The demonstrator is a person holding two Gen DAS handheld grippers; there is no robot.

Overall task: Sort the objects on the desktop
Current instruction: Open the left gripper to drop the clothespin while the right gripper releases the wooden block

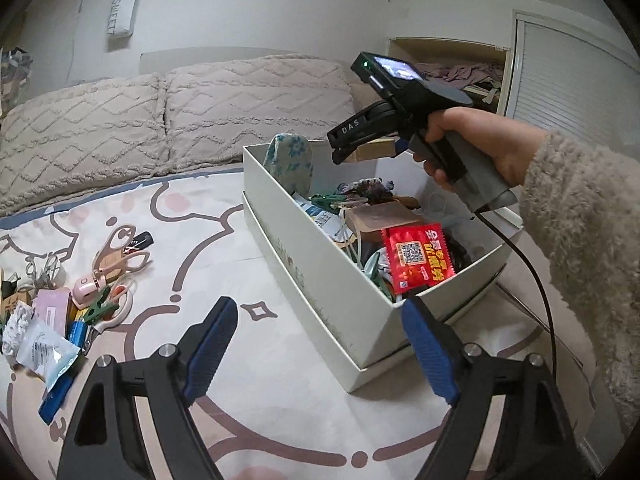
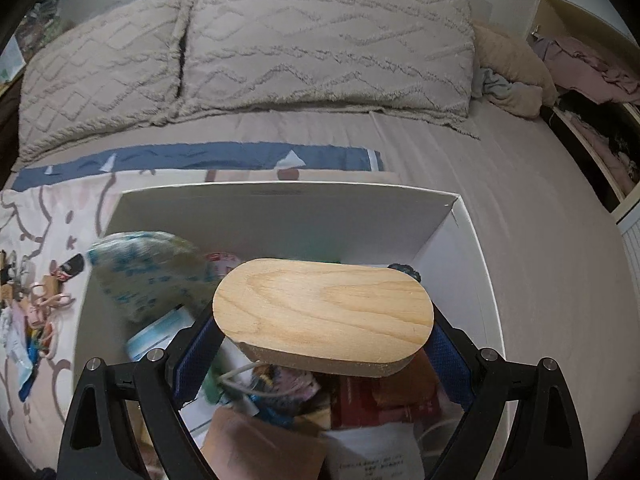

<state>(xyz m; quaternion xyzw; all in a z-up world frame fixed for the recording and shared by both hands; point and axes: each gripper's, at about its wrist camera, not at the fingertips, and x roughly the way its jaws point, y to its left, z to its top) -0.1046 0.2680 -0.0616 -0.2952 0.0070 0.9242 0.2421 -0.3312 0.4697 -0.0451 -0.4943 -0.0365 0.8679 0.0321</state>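
Left gripper [image 1: 320,350]: black frame, blue ribbed pads, pointing forward and somewhat downward. Jaws stand wide apart; nothing between the pads [image 1: 210,344]. No hand visible behind it in its own view.

Right gripper [image 2: 320,344]: same black frame with blue pads, pitched steeply downward. Its pads [image 2: 198,360] press on the two ends of a pale oval wooden block [image 2: 324,312], which sits level across the jaws, grain side up.

Seen from the left wrist view, the right gripper [image 1: 340,152] is carried by a bare hand [image 1: 476,148] wrapped round its grey pistol handle, forearm in a fuzzy beige sleeve [image 1: 580,240] entering from the right. A black cable [image 1: 536,280] trails from the handle base.
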